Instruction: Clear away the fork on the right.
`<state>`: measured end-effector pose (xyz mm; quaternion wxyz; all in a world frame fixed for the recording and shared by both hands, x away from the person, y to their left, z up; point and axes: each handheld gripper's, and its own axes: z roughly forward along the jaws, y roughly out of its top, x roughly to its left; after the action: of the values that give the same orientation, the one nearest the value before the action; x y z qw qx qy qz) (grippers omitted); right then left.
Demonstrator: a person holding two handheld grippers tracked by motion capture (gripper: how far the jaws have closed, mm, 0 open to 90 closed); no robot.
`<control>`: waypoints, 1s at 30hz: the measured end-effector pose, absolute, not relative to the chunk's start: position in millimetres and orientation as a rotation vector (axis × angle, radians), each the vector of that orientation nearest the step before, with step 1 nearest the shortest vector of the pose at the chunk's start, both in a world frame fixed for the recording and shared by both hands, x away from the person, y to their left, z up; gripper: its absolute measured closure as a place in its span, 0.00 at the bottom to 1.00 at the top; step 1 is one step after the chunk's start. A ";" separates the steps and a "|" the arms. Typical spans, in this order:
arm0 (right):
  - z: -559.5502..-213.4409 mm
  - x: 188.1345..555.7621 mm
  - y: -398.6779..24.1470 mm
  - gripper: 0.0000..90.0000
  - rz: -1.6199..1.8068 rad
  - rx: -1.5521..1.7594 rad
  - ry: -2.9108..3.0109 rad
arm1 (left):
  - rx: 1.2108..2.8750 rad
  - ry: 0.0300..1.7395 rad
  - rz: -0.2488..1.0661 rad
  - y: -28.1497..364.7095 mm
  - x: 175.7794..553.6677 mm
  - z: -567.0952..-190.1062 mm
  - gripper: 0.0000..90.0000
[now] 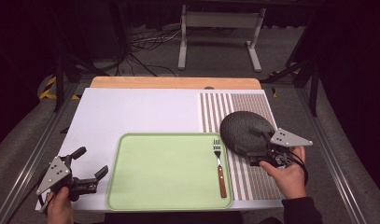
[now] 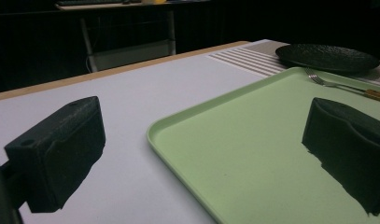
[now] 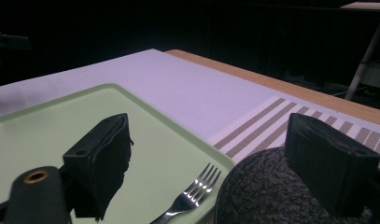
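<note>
Green, shallow and rectangular, the plastic tray [image 1: 169, 171] lay on the white surface [image 1: 131, 112] and served as the landmark for everything else. Along its right edge lay a metal fork with a brown wooden handle [image 1: 219, 169], tines pointing away from the person. Just off the tray's right rim, on the striped mat [image 1: 253, 105], was the round, dark, rough-textured plate [image 1: 243, 130], its near side apparently lifted.

Judging from this, the setting was partly done: the fork was already in the tray, while the plate was yet to cross the rim and the middle of the tray stood bare.

At the plate's near edge, to the right of the tray, the right gripper [image 1: 262, 151] had its jaws spread wide. In the right gripper view the plate's rim sat between them, one jaw over the plate and the other over the tray; whether either pad pressed the plate I cannot tell.

Left of the tray, the left gripper [image 1: 87, 170] hovered over the bare surface, jaws wide and holding nothing.
</note>
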<state>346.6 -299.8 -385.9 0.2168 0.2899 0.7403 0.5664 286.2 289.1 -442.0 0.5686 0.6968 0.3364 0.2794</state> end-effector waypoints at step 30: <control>-437.2 332.6 -333.6 0.13 1.612 0.763 2.047 | 1.634 0.784 0.656 288.8 286.3 -441.6 0.00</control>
<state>332.6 -333.6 -437.2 0.2118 0.2747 0.7369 0.5802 286.3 288.8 -441.6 0.5705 0.6964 0.3340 0.2794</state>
